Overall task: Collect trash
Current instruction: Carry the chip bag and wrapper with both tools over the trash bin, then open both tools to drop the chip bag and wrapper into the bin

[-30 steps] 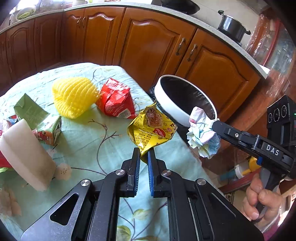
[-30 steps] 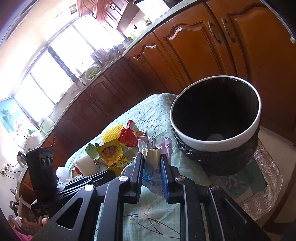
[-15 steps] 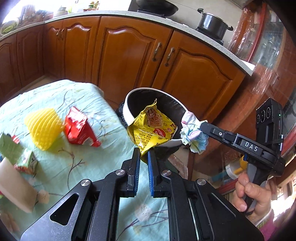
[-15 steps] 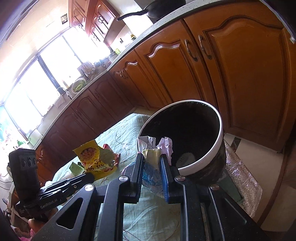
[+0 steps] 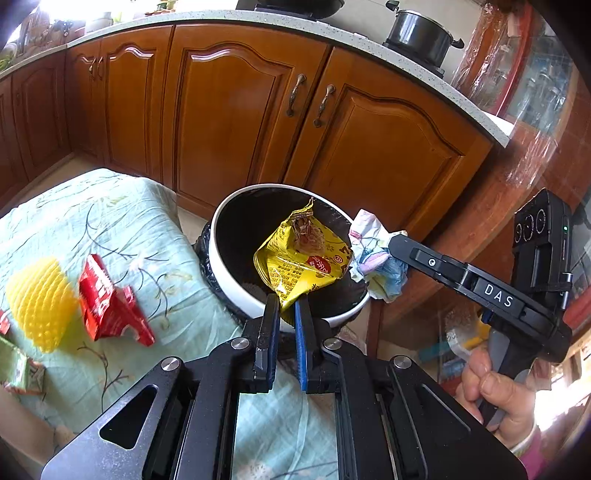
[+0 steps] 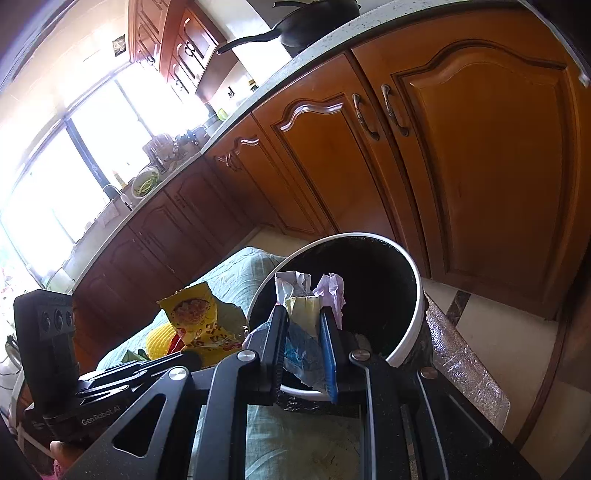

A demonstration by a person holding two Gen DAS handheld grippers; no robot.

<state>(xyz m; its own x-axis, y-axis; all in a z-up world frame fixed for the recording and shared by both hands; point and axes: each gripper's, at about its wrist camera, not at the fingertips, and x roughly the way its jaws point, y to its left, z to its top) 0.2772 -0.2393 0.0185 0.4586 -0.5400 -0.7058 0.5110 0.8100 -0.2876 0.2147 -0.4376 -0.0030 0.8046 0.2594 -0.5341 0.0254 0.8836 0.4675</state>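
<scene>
My left gripper [image 5: 285, 301] is shut on a yellow snack wrapper [image 5: 301, 258] and holds it over the near rim of the white bin [image 5: 229, 280] with a black liner. My right gripper [image 6: 303, 314] is shut on a crumpled paper wad [image 6: 301, 306]; in the left wrist view the wad [image 5: 373, 258] hangs at the bin's right rim. In the right wrist view the bin [image 6: 415, 325] lies just ahead and the yellow wrapper [image 6: 201, 317] is to the left.
On the pale green tablecloth [image 5: 110, 221] lie a red wrapper [image 5: 107, 299], a yellow foam net [image 5: 38, 299] and a green carton [image 5: 14, 365]. Wooden cabinets [image 5: 229, 110] stand behind the bin. A pot [image 5: 419, 33] sits on the counter.
Both grippers have moved forward with their trash, from above the table to the bin's rim. The table litter has slid back to the left of view.
</scene>
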